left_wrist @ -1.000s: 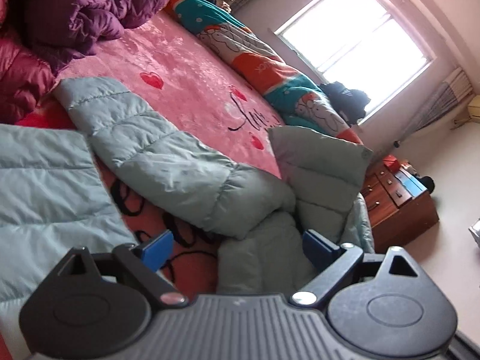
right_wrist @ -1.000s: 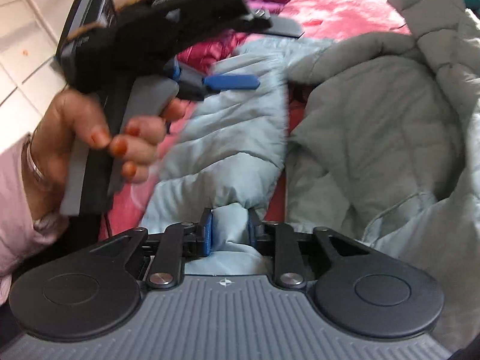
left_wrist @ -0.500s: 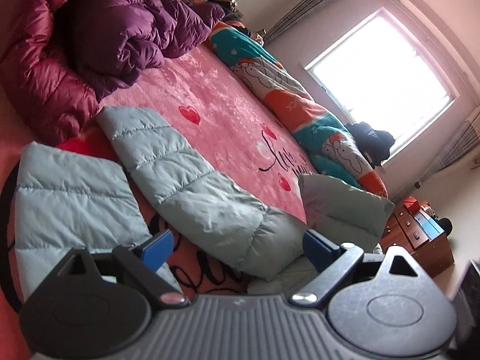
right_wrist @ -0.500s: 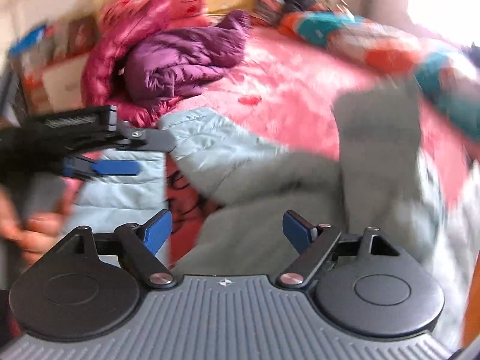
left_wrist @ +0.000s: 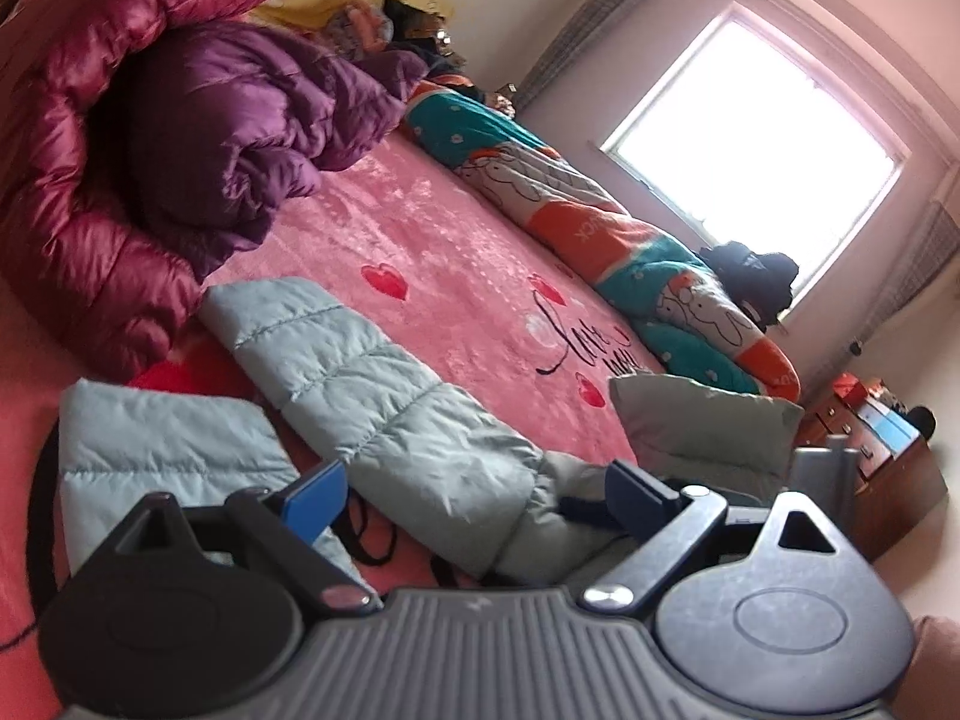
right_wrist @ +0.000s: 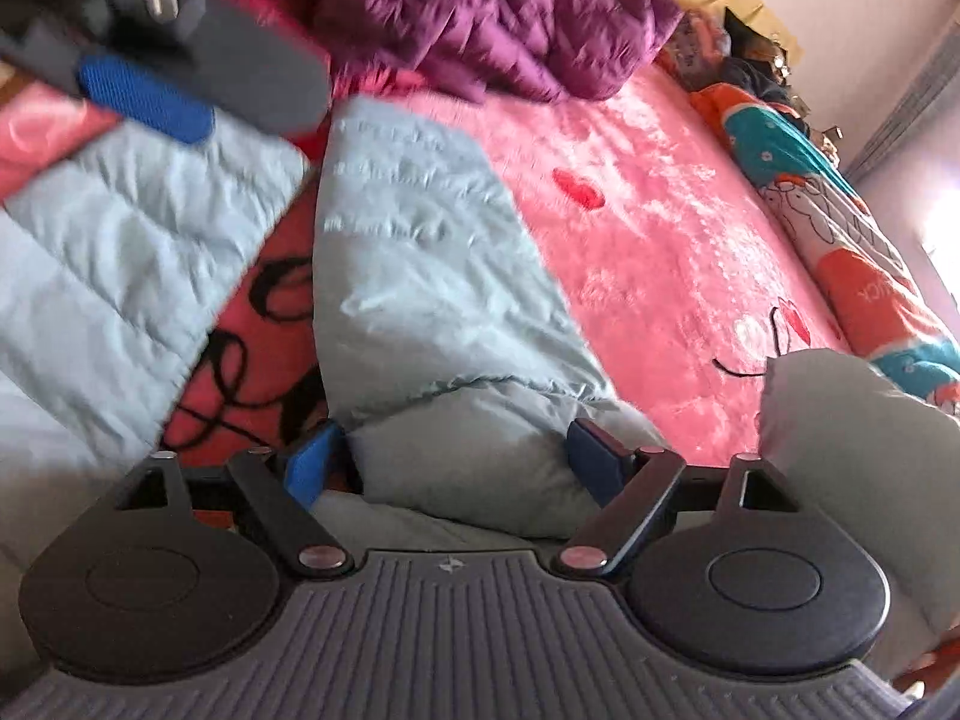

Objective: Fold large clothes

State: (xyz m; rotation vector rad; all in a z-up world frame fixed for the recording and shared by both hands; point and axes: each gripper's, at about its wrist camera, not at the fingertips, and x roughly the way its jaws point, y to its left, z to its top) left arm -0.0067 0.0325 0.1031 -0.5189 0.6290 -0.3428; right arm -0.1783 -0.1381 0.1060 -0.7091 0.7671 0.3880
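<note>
Currently right gripper (right_wrist: 450, 456) jaws apart, just been closing slightly, jacket sleeve (right_wrist: 432, 300) bulging between, ungripped. Left gripper (left_wrist: 474, 489) spread, empty; pale padded jacket (left_wrist: 384, 408) directly ahead on pink bedspread (left_wrist: 456, 240). Step: re-grasping between folds. Next: clamp sleeve, carry across body.

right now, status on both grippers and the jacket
Left gripper open, empty. Right gripper open, jaws just narrowed a little, gripping nothing. Jacket unfolded on bed. Nothing in the way.

We see a bright window (left_wrist: 759, 165) washing the pale walls (left_wrist: 600, 6) with daylight — curtains (left_wrist: 585, 39) hang at both sides of it, and a wooden dresser (left_wrist: 882, 468) stands below it.
</note>
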